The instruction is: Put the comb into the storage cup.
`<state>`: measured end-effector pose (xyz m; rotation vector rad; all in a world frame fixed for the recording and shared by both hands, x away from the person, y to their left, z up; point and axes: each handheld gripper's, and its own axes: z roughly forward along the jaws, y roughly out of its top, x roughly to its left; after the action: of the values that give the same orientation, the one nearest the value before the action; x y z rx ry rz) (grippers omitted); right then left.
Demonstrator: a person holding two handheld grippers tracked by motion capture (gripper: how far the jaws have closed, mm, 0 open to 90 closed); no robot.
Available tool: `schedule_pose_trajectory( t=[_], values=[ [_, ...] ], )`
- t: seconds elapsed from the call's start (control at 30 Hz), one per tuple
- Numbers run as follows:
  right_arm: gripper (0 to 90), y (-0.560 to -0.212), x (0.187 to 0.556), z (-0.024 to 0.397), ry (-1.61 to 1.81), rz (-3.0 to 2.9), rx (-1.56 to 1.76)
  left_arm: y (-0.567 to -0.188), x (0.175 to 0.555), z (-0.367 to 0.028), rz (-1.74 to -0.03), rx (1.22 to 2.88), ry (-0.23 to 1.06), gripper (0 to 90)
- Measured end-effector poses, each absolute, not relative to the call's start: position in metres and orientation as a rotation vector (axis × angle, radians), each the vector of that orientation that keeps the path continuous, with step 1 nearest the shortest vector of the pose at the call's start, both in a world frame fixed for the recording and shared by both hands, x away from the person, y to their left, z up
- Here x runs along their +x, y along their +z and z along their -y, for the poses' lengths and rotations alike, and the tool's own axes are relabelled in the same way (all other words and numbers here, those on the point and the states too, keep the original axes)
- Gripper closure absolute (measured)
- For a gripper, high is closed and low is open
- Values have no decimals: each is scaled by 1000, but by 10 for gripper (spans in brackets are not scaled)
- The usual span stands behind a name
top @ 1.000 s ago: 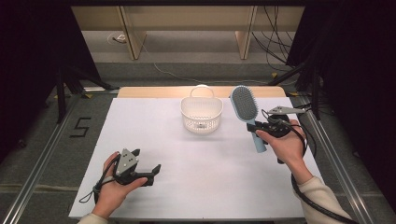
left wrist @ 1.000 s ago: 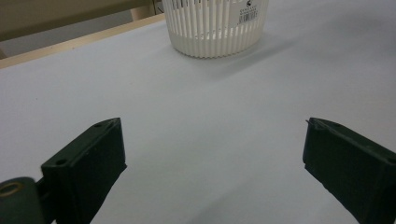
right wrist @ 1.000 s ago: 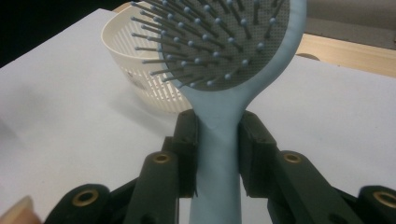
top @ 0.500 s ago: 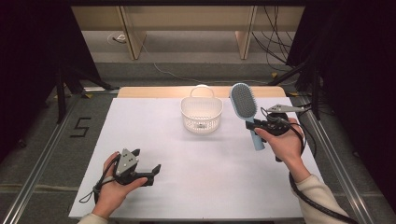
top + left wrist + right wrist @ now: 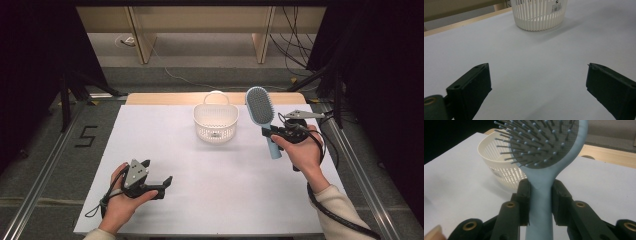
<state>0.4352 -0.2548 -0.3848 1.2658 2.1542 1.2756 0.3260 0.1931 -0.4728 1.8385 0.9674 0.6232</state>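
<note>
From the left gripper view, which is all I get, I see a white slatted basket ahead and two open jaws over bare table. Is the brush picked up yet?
Observer: Yes. The right gripper is shut on the light blue hairbrush, both pads pressing on the neck just below the head.
Operator: Which way do its bristles face?
Observer: In the right gripper view they face that camera, with the head standing above the jaws.
Operator: Where is the brush relative to the basket?
Observer: In the high view it is to the right of the basket, not over it.
</note>
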Motion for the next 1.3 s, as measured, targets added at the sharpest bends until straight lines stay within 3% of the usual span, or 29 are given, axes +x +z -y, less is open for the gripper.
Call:
schedule_pose_trajectory(
  t=[1.3],
  values=[
    [720,-380,442,240,1307,-2135,1239,-473,326,-193,-965,1840,624,54]
  ],
)
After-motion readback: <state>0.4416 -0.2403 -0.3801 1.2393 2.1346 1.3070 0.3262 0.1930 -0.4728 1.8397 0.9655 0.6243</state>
